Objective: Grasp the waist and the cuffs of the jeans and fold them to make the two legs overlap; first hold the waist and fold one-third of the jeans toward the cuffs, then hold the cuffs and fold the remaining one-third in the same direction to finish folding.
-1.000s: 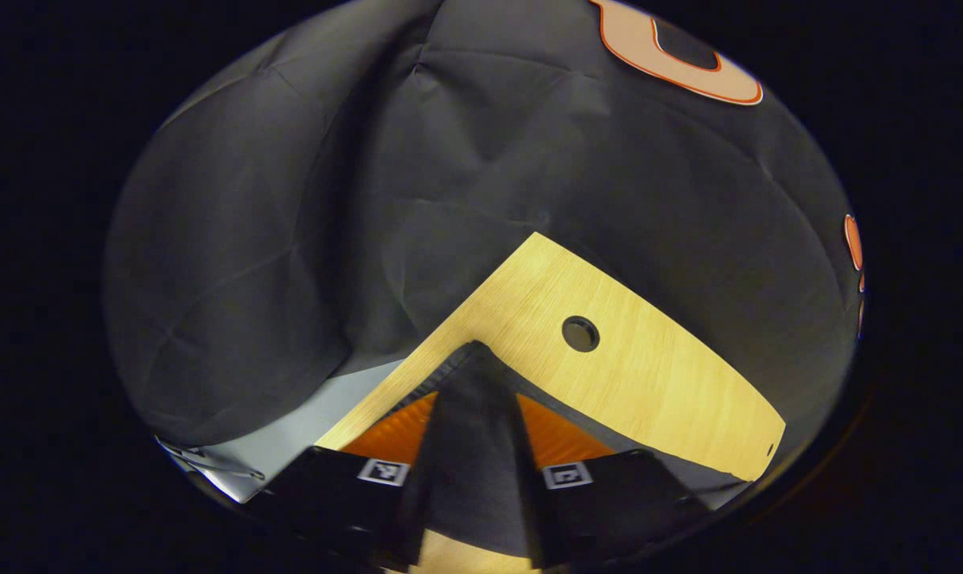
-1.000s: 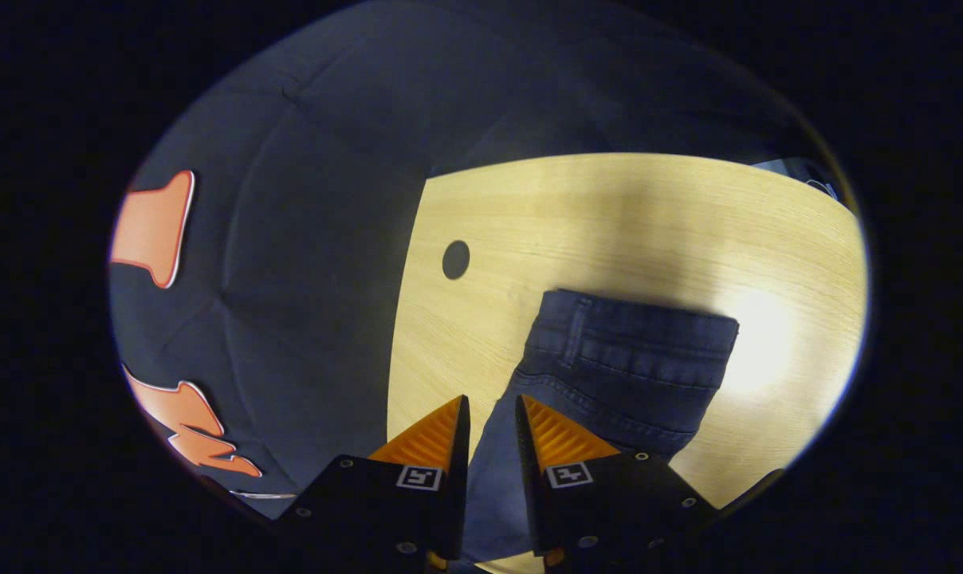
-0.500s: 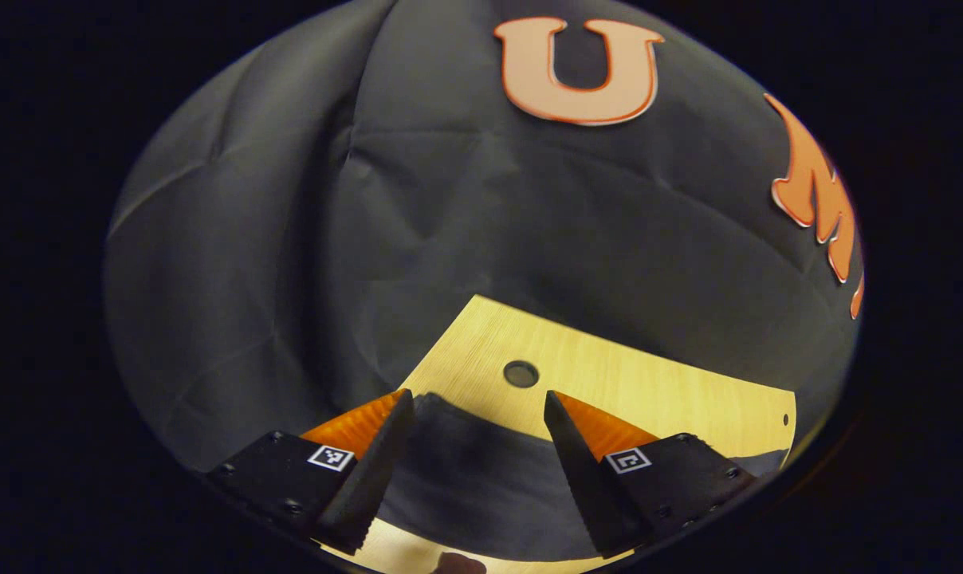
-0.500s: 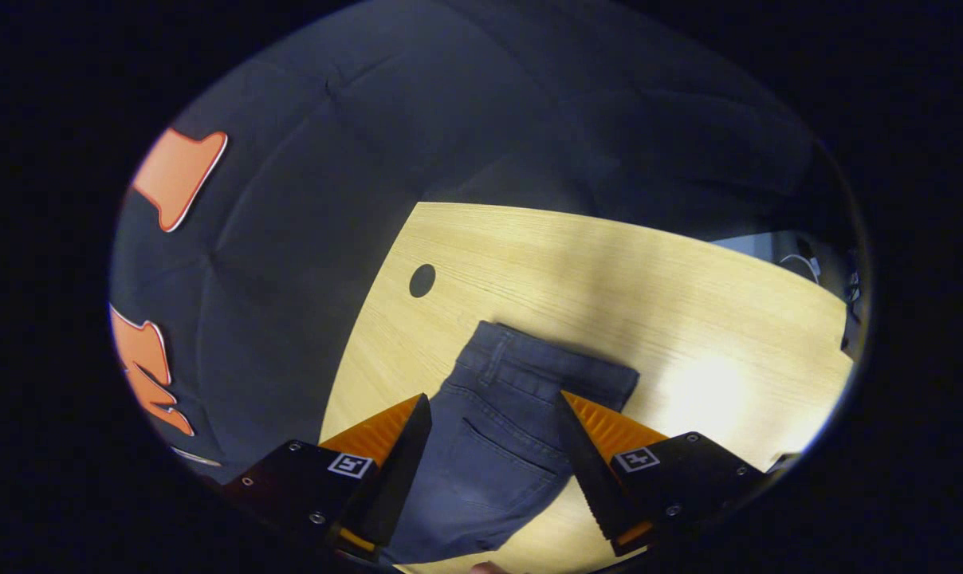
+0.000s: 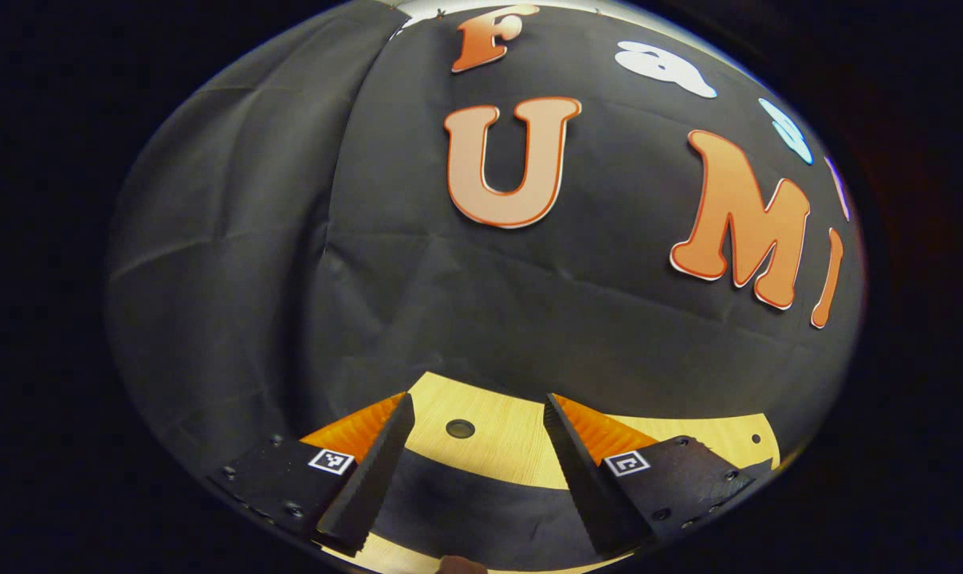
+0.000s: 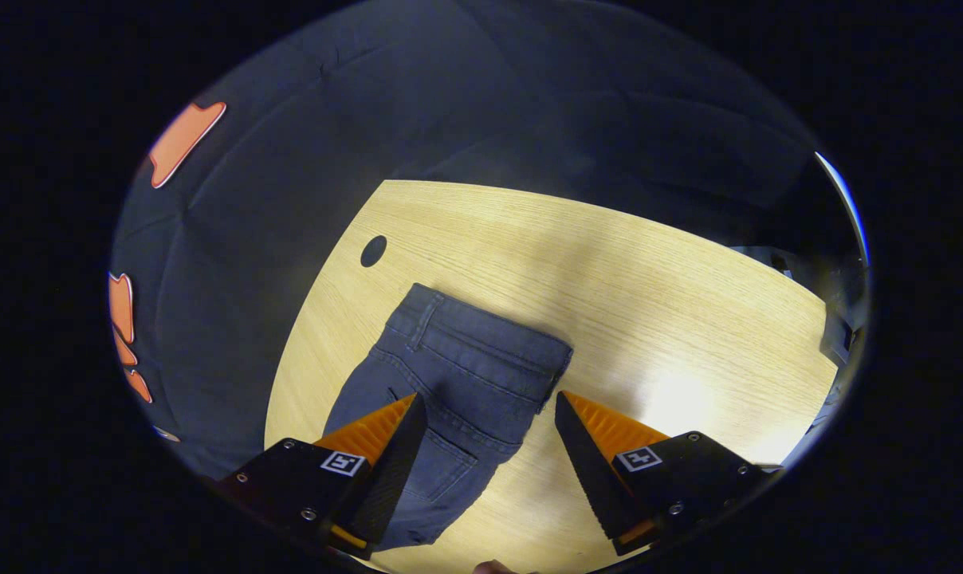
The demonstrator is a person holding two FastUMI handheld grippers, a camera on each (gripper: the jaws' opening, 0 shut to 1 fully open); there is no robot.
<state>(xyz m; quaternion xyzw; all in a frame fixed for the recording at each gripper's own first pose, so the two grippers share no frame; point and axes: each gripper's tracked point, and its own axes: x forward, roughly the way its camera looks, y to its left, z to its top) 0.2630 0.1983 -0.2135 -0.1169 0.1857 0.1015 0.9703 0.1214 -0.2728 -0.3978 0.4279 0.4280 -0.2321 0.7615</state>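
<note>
On the table (image 6: 649, 263), near its holed corner, lie the jeans (image 6: 450, 383); left gripper (image 5: 475, 414) and right gripper (image 6: 485, 410) both gape wide, holding nothing.

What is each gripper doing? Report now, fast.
Left gripper: open, holding nothing, above the jeans.
Right gripper: open, holding nothing, above the jeans.

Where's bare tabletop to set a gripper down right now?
Right gripper view: the table is bare right of the jeans, out to its far edge. Left of them only a narrow strip remains, with the cable hole near the black cloth wall.
</note>
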